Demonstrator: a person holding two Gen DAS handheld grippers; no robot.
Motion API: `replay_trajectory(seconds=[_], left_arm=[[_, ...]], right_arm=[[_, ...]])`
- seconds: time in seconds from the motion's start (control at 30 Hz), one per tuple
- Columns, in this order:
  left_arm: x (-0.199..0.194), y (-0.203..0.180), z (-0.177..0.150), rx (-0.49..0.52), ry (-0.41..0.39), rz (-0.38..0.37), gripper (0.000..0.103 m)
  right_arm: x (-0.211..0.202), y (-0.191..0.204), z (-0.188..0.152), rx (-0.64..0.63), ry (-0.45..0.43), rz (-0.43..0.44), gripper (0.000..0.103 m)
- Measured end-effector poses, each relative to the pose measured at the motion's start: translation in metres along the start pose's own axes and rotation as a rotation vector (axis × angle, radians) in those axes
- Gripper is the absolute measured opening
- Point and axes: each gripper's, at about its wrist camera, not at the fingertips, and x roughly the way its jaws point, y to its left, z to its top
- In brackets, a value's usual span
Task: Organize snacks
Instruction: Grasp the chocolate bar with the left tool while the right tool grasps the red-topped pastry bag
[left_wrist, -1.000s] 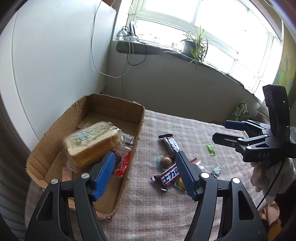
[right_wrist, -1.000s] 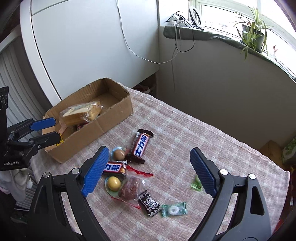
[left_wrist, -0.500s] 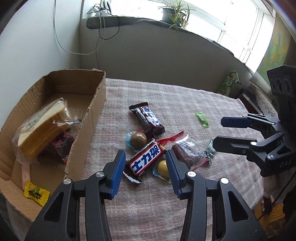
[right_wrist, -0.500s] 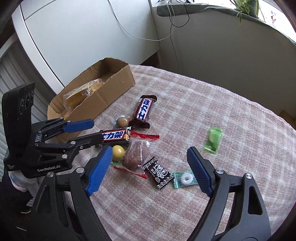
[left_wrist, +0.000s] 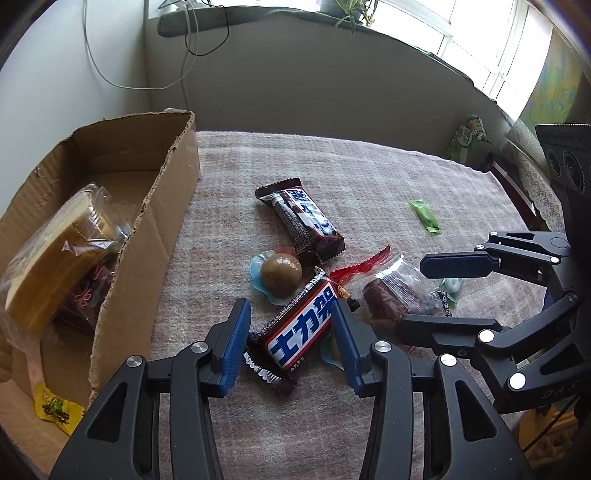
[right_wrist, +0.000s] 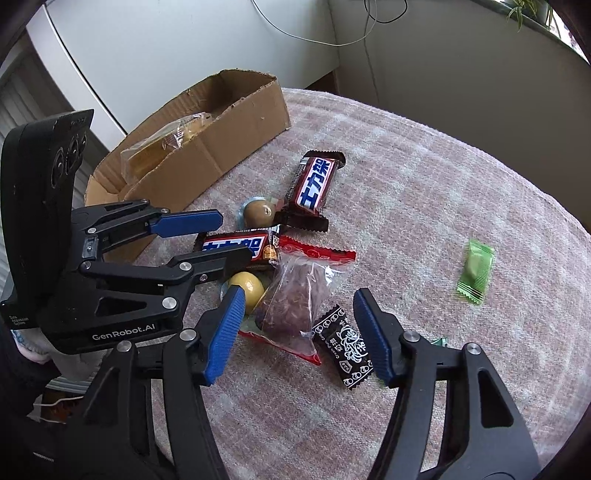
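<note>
My left gripper (left_wrist: 290, 345) is open, its fingers on either side of a Snickers bar (left_wrist: 295, 332) on the tablecloth; the bar also shows in the right wrist view (right_wrist: 240, 247). My right gripper (right_wrist: 299, 332) is open over a clear packet with a dark brown snack (right_wrist: 299, 302) and a black candy wrapper (right_wrist: 347, 347). A second Snickers bar (left_wrist: 304, 221) lies further back. A brown ball candy (left_wrist: 280, 273), a yellow ball candy (right_wrist: 245, 286) and a green candy (right_wrist: 474, 273) lie nearby. A cardboard box (left_wrist: 162, 221) at the left holds wrapped bread (left_wrist: 55, 258).
A pinkish checked cloth (left_wrist: 369, 177) covers the table. A yellow packet (left_wrist: 55, 408) lies in the box's near corner. A grey wall and a window sill with a plant (left_wrist: 351, 11) and cables are behind. The table's right edge is near a chair (left_wrist: 517, 173).
Both grippers have moved down and closer to the pile of snacks. The left gripper now straddles the near Snickers bar; the right gripper has narrowed over the brown snack packet.
</note>
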Motion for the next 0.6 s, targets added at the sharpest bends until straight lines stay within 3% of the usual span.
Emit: replay_trajectory(seconds=[0.13, 0.23, 0.43, 0.6], left_arm=[[0.003, -0.002, 0.002, 0.016, 0.019, -0.030, 0.044], [0.004, -0.004, 0.001, 0.033, 0.024, -0.021, 0.044], [0.004, -0.002, -0.001, 0.036, 0.027, -0.024, 0.043], [0.007, -0.004, 0.000, 0.042, 0.039, -0.017, 0.036]], right_arm=[[0.006, 0.005, 0.002, -0.023, 0.025, 0.004, 0.064], [0.011, 0.008, 0.002, -0.049, 0.044, -0.016, 0.054], [0.015, 0.004, 0.001, -0.041, 0.054, -0.017, 0.051], [0.016, 0.000, 0.001, -0.038, 0.060, -0.035, 0.046]])
